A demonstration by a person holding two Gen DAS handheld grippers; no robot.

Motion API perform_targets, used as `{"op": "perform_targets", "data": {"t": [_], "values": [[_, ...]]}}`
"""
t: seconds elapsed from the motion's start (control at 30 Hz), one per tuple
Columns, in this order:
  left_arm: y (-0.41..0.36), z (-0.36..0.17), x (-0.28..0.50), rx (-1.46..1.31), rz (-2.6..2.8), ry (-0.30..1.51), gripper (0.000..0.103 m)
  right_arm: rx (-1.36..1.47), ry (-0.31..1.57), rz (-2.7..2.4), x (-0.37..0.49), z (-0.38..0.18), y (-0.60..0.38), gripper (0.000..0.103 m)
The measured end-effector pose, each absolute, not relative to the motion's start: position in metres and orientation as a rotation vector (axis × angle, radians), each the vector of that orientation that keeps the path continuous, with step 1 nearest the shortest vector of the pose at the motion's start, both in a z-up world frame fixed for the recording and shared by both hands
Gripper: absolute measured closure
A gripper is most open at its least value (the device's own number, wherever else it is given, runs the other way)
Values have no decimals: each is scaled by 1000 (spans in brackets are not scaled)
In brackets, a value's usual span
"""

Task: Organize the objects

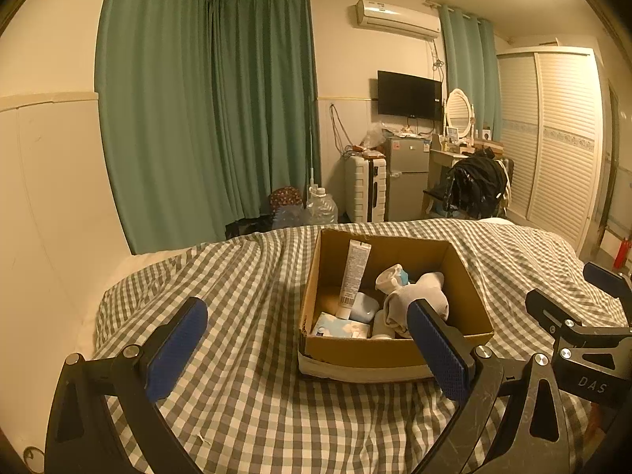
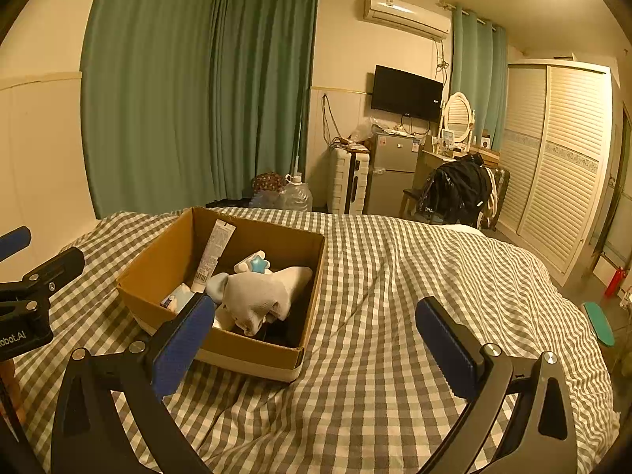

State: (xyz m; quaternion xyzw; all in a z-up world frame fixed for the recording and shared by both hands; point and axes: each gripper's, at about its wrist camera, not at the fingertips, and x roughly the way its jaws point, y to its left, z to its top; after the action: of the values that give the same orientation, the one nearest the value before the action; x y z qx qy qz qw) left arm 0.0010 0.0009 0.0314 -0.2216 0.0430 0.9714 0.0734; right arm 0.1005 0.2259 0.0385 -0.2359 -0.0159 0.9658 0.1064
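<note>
An open cardboard box (image 1: 472, 296) sits on the checked bed; it also shows in the right wrist view (image 2: 158, 252). Inside lie a white tube (image 1: 353, 276) leaning on the far wall, a grey-white sock bundle (image 1: 418, 296), a white toy with a blue star (image 2: 254, 262), a pale blue case (image 1: 361, 308) and a tissue pack (image 1: 339, 326). My left gripper (image 1: 310, 349) is open and empty, hovering in front of the box. My right gripper (image 2: 316, 347) is open and empty, to the right of the box above the bedcover.
The grey-white checked bedcover (image 2: 395, 276) spreads around the box. Beyond the bed stand green curtains (image 1: 205, 110), water jugs (image 1: 322, 207), a white suitcase (image 1: 365, 187), a small fridge (image 1: 409, 177), a chair with black clothes (image 1: 478, 185) and a louvred wardrobe (image 1: 553, 138).
</note>
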Motion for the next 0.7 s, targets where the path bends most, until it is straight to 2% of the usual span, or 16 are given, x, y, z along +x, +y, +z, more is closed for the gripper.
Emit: {"op": "perform_targets", "data": {"t": [0.7], "values": [[1,29,2,-674,2905,137,0,-712,-47,2842,99,36,224,1]]}}
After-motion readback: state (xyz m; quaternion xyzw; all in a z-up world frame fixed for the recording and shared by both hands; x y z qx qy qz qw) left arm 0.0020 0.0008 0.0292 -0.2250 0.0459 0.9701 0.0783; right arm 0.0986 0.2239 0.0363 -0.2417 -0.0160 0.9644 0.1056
